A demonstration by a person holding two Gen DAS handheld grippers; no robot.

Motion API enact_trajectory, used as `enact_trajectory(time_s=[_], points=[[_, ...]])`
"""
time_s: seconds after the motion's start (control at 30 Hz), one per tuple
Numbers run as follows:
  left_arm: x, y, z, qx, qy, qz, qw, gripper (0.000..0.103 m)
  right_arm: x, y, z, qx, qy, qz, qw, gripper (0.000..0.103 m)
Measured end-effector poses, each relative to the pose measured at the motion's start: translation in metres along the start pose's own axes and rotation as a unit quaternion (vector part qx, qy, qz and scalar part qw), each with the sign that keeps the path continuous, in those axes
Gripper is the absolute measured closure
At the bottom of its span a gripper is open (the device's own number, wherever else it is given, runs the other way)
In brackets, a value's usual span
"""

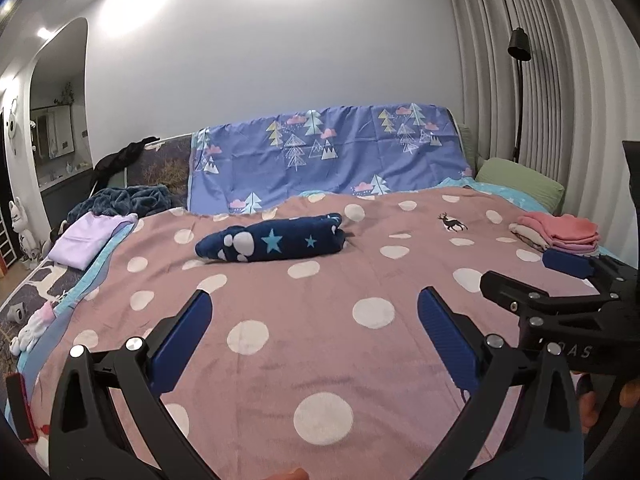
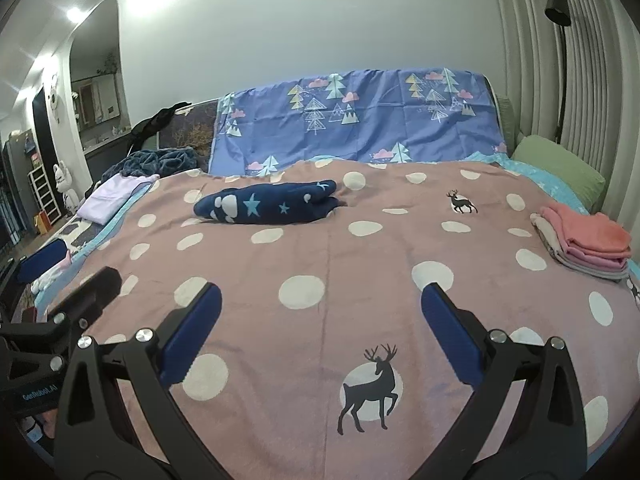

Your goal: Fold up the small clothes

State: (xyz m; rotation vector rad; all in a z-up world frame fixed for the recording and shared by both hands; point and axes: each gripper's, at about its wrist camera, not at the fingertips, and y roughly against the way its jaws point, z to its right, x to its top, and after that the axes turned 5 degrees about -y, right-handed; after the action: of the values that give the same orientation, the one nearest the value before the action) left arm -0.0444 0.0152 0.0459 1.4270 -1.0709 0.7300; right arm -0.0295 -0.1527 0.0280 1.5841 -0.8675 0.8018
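Navy garment [image 1: 272, 242] lies beyond wide-spread, empty fingers [image 1: 188, 336].

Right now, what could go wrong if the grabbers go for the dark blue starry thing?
1. The navy star garment lies bunched far up the polka-dot blanket. Both grippers, left and right, hover open and empty well short of it, so the reach may be long.
2. Jaws closing low could pinch the blanket too.
3. A wide right swing might topple the folded pink stack near the edge.
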Motion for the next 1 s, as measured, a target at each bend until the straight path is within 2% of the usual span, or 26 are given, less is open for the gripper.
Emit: enact_trajectory(time_s=[0.6, 1.0], points=[[-0.013, -0.017, -0.007, 0.016, 0.018, -0.031, 0.9992, 0.001, -0.002, -0.016, 0.011, -0.026, -0.022, -0.010, 0.999, 0.002], [-0.016, -0.022, -0.010, 0.007, 0.028, -0.038, 0.9989, 0.001, -0.006, -0.023, 0.010, -0.036, -0.017, -0.013, 0.999, 0.002]])
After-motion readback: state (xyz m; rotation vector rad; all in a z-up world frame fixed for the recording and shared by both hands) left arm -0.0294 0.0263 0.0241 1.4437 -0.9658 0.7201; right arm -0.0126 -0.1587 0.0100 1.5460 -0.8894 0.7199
